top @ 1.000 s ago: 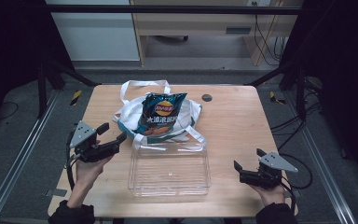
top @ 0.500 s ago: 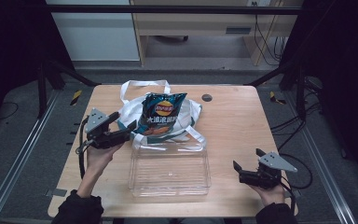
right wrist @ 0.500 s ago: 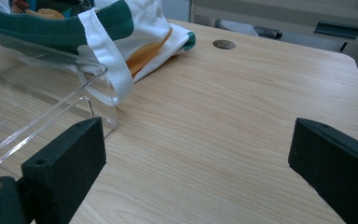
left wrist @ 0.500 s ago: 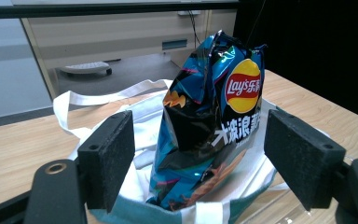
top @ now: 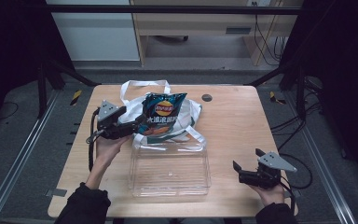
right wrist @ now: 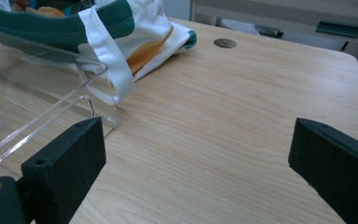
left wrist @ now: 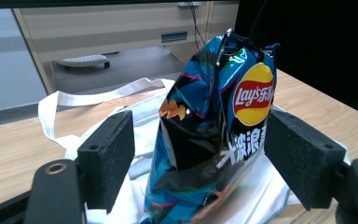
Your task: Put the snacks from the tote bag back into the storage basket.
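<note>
A blue and black Lay's chip bag (top: 161, 116) stands upright in a white tote bag (top: 191, 112) with green trim, at the table's middle back. My left gripper (top: 137, 125) is open at the chip bag's left side. In the left gripper view the chip bag (left wrist: 214, 140) stands between the two pads (left wrist: 107, 158), with a gap on each side. My right gripper (top: 248, 159) is open near the table's front right, with nothing between its jaws. In the right gripper view my right gripper (right wrist: 196, 172) faces bare wood.
A clear plastic tray (top: 168, 148) lies in front of the tote, its back rim under the tote's strap; its near corner (right wrist: 46, 116) shows in the right gripper view. A small round hole (top: 207, 97) marks the back of the table. Bare wood lies right of the tray.
My left gripper has moved right and toward the back, up to the chip bag, so the bag now stands between its jaws. The right gripper has stayed put.
</note>
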The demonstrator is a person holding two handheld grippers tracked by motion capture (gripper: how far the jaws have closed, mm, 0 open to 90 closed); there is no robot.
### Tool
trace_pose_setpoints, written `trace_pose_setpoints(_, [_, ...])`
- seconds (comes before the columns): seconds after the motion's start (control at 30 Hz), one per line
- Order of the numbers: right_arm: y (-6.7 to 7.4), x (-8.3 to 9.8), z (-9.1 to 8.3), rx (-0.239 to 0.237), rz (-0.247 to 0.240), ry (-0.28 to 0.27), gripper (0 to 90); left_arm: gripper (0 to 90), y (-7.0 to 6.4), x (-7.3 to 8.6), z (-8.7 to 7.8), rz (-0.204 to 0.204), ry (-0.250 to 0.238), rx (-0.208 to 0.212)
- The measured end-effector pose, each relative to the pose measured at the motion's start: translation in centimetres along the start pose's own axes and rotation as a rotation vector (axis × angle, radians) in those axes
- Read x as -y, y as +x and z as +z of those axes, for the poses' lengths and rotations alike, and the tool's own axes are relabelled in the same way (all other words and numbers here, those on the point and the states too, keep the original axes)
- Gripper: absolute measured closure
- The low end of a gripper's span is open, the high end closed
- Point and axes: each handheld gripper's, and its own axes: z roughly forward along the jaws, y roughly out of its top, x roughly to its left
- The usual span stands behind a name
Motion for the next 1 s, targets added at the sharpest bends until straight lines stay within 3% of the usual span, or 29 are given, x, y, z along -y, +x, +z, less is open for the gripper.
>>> trace_pose_setpoints(0.5, [-0.1,0.0,0.0,0.002,0.001,-0.001,4.2,24.6,-0.5,-1.8,2.0,0.011,0.01,-0.004])
trace_pose_setpoints(0.67, [-0.1,0.0,0.0,0.002,0.002,-0.002,4.2,26.2,-0.8,-2.2,2.5,0.034,0.013,-0.008])
trace_pose_setpoints(1.0, [-0.1,0.0,0.0,0.0,0.0,-0.002,4.2,32.7,-1.3,-2.5,3.9,0.042,0.041,-0.005])
